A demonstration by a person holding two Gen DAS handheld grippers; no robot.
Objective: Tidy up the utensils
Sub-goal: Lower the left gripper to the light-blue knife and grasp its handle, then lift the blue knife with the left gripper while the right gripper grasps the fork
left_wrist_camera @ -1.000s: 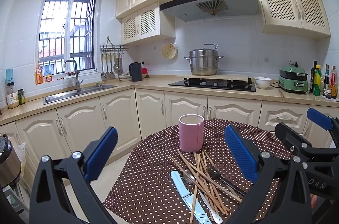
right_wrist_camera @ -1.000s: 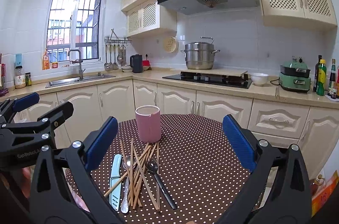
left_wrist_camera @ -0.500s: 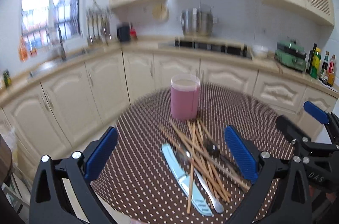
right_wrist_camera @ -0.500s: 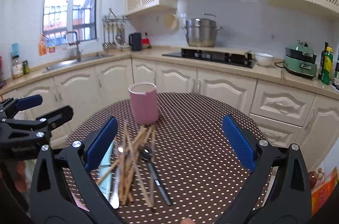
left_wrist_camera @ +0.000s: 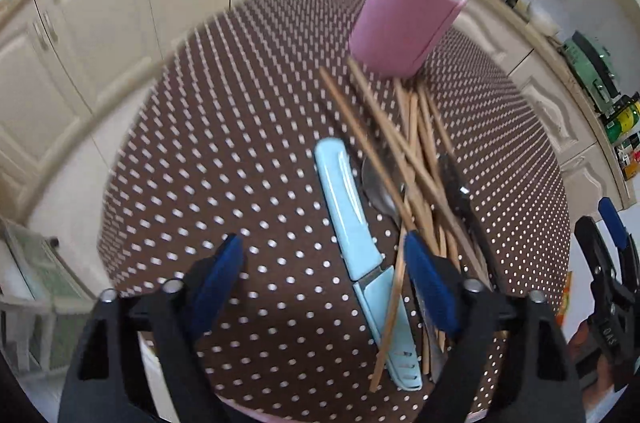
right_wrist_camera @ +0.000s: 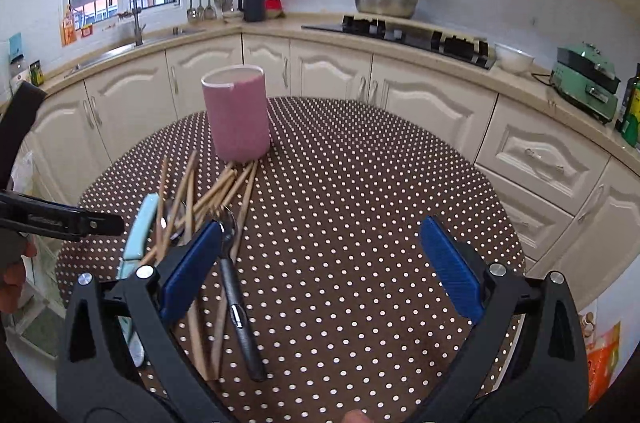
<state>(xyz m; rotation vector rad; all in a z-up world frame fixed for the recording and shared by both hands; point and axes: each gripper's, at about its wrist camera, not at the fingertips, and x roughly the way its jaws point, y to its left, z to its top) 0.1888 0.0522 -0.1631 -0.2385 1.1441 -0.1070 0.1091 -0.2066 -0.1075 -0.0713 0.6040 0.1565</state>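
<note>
Both grippers gaped: left gripper [left_wrist_camera: 322, 271] straddled the blue knife [left_wrist_camera: 362, 255]; only the right view showed the pink cup's [right_wrist_camera: 236, 119] rim.

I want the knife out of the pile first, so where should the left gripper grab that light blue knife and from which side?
Grip the light blue knife across its handle, the far, uncovered end, coming from above with the left gripper. A chopstick crosses the sheathed blade end, so the handle looks freer.

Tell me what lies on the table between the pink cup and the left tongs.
In the left wrist view, between the pink cup and the left tongs lie crossed wooden chopsticks, a light blue knife and a metal spoon.
</note>
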